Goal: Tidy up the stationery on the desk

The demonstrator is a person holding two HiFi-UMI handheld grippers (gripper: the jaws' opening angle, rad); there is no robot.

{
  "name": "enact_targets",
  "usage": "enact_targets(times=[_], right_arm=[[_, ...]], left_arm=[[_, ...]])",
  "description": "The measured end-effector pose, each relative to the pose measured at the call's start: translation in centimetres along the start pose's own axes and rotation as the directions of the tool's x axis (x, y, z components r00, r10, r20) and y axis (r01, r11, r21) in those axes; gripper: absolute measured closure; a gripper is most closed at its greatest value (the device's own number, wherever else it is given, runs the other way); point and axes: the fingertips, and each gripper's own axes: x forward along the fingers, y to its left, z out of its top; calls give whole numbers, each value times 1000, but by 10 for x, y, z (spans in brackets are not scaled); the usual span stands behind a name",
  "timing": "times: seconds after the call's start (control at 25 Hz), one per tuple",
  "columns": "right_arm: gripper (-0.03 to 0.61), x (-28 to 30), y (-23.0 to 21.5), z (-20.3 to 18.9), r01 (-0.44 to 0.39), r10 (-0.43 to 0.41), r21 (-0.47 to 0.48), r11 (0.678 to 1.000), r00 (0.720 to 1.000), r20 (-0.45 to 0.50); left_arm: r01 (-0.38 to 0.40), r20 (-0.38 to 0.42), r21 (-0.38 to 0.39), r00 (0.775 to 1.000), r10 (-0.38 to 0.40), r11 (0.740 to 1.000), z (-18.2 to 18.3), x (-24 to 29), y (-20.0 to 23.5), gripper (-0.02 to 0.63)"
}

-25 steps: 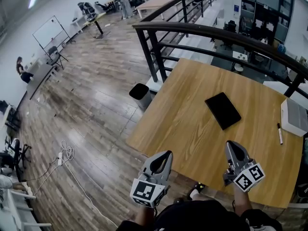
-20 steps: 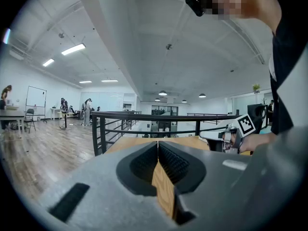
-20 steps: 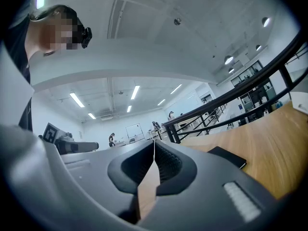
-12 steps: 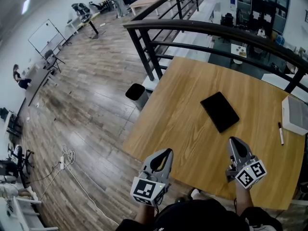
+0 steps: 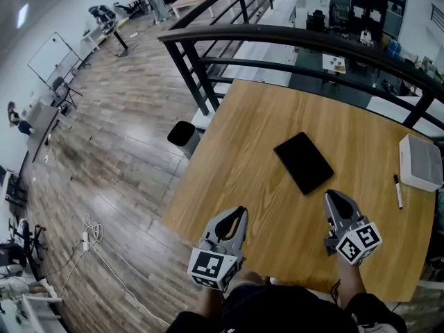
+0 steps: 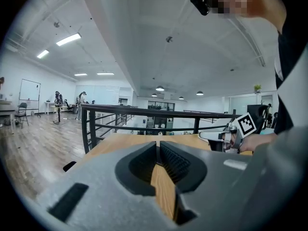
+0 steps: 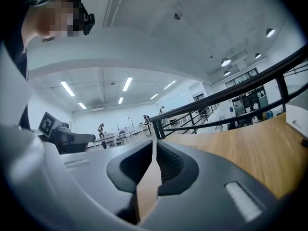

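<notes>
Wooden desk [image 5: 243, 179] by a black metal railing [image 5: 277, 39]: flat black rectangular pad [image 5: 303, 162] mid-table, thin white marker pen [image 5: 397, 191] at the right edge beside a pale grey box [image 5: 420, 161]. I've got the left gripper [image 5: 239, 214] and right gripper [image 5: 331, 197] over the near edge. Both sets of jaws have just cracked open a sliver, with nothing between them.

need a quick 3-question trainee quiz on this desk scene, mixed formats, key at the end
1. True or false: the black slab lies flat on the wooden desk.
2. What lies beside the white box, on the side nearer the person? A. marker pen B. scissors C. stapler
3. How many loose items are on the desk in the head view?
Key: 1 true; 2 A; 3 three.
</notes>
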Motion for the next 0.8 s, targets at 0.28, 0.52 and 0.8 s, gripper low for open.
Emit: enact_targets(times=[0.28,0.52,0.8], right_arm=[[546,26,-37,3,40,-42,-39,998,997,-57],[520,48,-72,-8,99,-109,-81,992,986,-128],[511,80,-116,-27,128,-153,-124,984,962,-227]], left_arm=[[45,-62,-22,997,-46,999,-8,54,5,568],[98,-126,-80,986,-107,992,-28,104,15,542],[151,-197,-142,964,-178,978,-57,166,23,520]])
